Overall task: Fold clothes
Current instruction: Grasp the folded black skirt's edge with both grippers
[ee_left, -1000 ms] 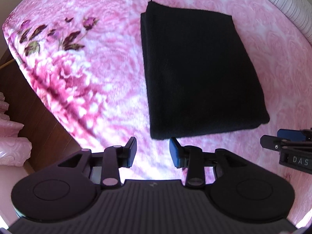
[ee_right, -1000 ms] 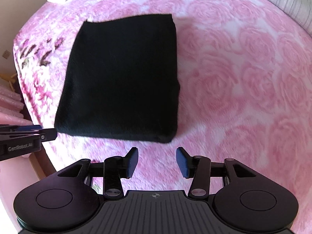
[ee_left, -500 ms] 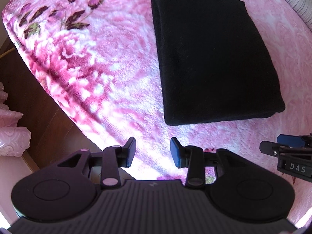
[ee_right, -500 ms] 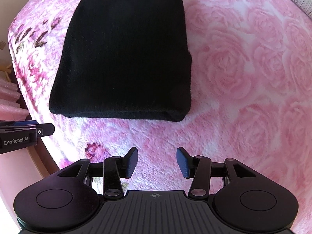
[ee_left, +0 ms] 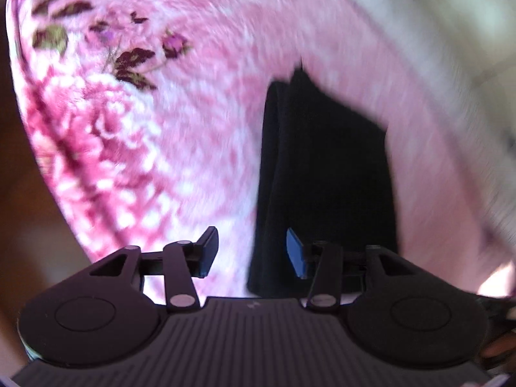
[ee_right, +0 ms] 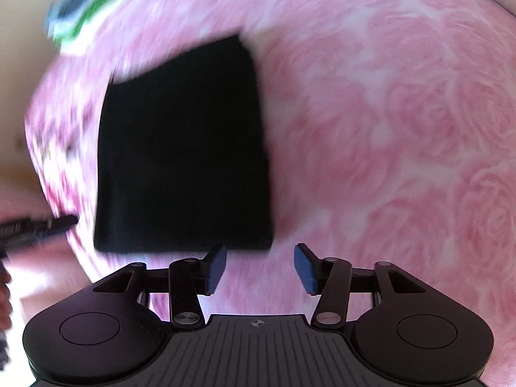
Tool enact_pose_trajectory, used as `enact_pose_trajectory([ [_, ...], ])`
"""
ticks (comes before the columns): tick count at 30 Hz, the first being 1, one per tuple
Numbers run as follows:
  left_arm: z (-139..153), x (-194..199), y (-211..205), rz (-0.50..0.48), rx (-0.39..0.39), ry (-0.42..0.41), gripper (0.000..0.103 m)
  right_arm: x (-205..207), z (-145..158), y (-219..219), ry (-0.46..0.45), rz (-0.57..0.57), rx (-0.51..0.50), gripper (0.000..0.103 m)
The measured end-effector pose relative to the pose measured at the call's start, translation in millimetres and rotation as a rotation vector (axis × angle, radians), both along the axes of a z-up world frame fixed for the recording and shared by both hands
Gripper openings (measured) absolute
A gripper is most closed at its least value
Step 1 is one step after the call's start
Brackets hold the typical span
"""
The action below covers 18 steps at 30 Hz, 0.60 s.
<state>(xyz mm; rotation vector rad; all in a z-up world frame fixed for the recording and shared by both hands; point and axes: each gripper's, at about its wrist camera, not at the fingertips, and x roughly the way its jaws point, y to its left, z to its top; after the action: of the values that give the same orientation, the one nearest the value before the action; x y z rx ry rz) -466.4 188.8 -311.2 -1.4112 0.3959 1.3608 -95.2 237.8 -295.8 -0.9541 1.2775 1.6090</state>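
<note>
A black folded cloth (ee_left: 325, 177) lies flat on a pink rose-patterned blanket (ee_left: 167, 148). Both views are blurred by motion. My left gripper (ee_left: 251, 251) hovers over the cloth's near left edge with its jaws opening. The folded edge shows between the fingers, and the pads do not press on it. In the right wrist view the cloth (ee_right: 183, 148) sits ahead and to the left. My right gripper (ee_right: 260, 267) stands just short of the cloth's near right corner, jaws opening, with only blanket (ee_right: 387, 129) between them. The left gripper (ee_right: 35, 229) pokes in at that view's left side.
A stack of green and white clothes (ee_right: 87, 9) lies at the far left corner of the bed. The bed's edge (ee_left: 48, 193) drops off on the left to a brown floor. A pale wall or headboard (ee_left: 435, 16) rises beyond the far side.
Both grippers have swung in towards the cloth's near edge. The left one now straddles its left side and the right one is near its right corner. Both pairs of jaws stand wider.
</note>
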Motion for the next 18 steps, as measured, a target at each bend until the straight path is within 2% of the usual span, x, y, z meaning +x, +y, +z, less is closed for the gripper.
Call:
enact_pose_trajectory([
  [2,-9.5,-12.7,14.0,0.024,0.026,-0.077,0.052,14.3,1.2,17.4,0.073,-0.068,0.031,0.076],
  [3,-15.1,-16.9,21.7,0.026,0.034,-0.109,0.054,18.2,0.1,25.1,0.105,-0.088,0.041,0.079],
  [6,-37.2,-21.8,37.5,0.022,0.044,-0.181,0.054,21.6,-15.2,51.5,0.203,-0.106,0.018,0.08],
  [10,-65.6,-26.5,48.5,0.034,0.052,-0.302,0.055,19.8,-47.2,75.0,0.308,-0.1,-0.064,0.08],
  [14,-87.8,-25.5,51.9,0.061,0.015,-0.348,0.056,19.4,-72.6,84.5,0.401,-0.096,-0.114,0.08],
  [18,-96.8,-21.7,56.0,0.079,0.027,-0.388,0.058,22.6,-85.0,92.6,0.469,-0.096,-0.133,0.081],
])
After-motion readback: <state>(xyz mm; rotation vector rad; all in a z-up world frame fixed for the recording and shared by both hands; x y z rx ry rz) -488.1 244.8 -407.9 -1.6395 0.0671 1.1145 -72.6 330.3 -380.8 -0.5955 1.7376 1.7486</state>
